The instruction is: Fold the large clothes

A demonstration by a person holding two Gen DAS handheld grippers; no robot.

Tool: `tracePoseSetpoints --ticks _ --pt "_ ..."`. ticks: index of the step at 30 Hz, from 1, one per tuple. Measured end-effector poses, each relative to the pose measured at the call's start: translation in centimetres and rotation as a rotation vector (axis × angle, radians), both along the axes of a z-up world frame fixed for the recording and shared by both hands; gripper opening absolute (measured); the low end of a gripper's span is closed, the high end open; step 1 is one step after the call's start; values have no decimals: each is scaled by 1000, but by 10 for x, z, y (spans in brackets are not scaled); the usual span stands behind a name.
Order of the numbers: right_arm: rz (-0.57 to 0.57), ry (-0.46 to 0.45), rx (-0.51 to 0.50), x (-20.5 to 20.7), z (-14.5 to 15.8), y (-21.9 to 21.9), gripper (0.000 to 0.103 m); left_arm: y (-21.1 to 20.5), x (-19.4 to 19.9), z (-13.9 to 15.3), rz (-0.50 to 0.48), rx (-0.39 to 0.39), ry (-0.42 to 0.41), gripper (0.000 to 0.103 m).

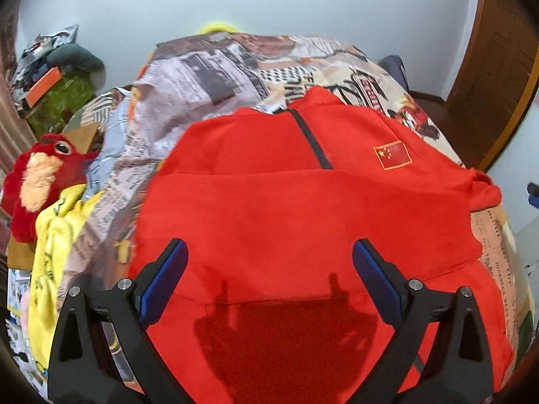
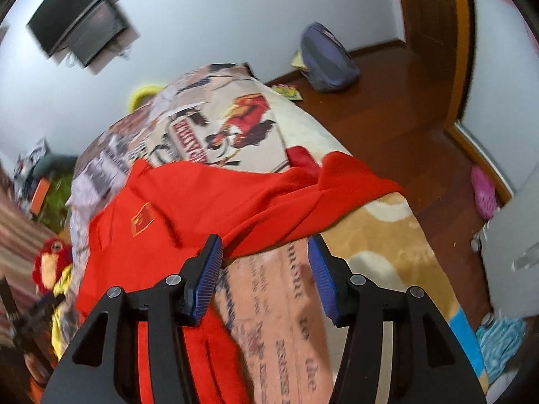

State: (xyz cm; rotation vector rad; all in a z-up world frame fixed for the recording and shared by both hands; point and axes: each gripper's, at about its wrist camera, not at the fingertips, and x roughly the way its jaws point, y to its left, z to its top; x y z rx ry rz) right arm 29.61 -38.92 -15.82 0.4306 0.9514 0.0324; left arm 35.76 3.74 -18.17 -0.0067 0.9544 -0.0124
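Our red jacket (image 1: 303,208) lies spread on the patterned bedspread (image 1: 209,77), one sleeve (image 2: 353,178) flopped near the bed's edge. Both claws stand apart and empty — left gripper (image 1: 269,269) above the cloth, right gripper (image 2: 264,262) beside its hem. That sleeve (loosely bunched) could slide off — we'd lose the fold.

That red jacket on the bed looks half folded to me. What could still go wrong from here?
1. One sleeve of the red jacket lies bunched near the bed edge, so it might slide off and pull the fold apart.
2. Both the left gripper and the right gripper are open and holding nothing, so the fold may spring loose.
3. The rumpled printed blanket underneath could leave the fold uneven.
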Motion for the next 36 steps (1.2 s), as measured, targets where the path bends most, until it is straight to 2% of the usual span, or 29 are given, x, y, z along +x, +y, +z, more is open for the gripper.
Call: tracePoseSetpoints --ticks 5,11,15,16,18,19,21,23,25,28,31,33,36 --pt "-62 71 -21 40 -25 -18 49 -11 14 -22 -25 -13 37 99" --pt "-175 220 -35 80 -77 -41 49 -10 22 -47 -27 -17 76 99" --pt "-215 197 -52 83 -86 -51 47 -7 23 -61 -23 0 99 99" --pt "-219 191 -58 83 -86 -51 44 -7 23 -65 -22 3 104 99" --pt "-214 193 -59 85 -87 -51 22 -6 23 -69 -20 8 111 99" --pt "-207 197 -48 86 -86 -51 18 -5 22 -70 -18 11 113 99" --pt "-205 183 -52 86 -78 -50 8 -4 19 -71 -16 12 111 99" --pt "-198 146 -50 87 -67 -46 5 -4 15 -69 -16 12 105 99" --pt "-183 71 -52 82 -43 -36 3 -4 11 -65 -18 18 94 99" --pt "-108 -67 -49 74 2 -12 3 -5 2 -57 -25 38 72 99" --pt "-2 -202 -111 63 56 26 3 -4 -7 -49 -29 54 48 99" --pt "52 -233 -152 57 77 47 3 -2 -12 -44 -26 52 39 99" --pt "94 -209 -129 54 85 57 4 2 -19 -39 -21 33 35 99"
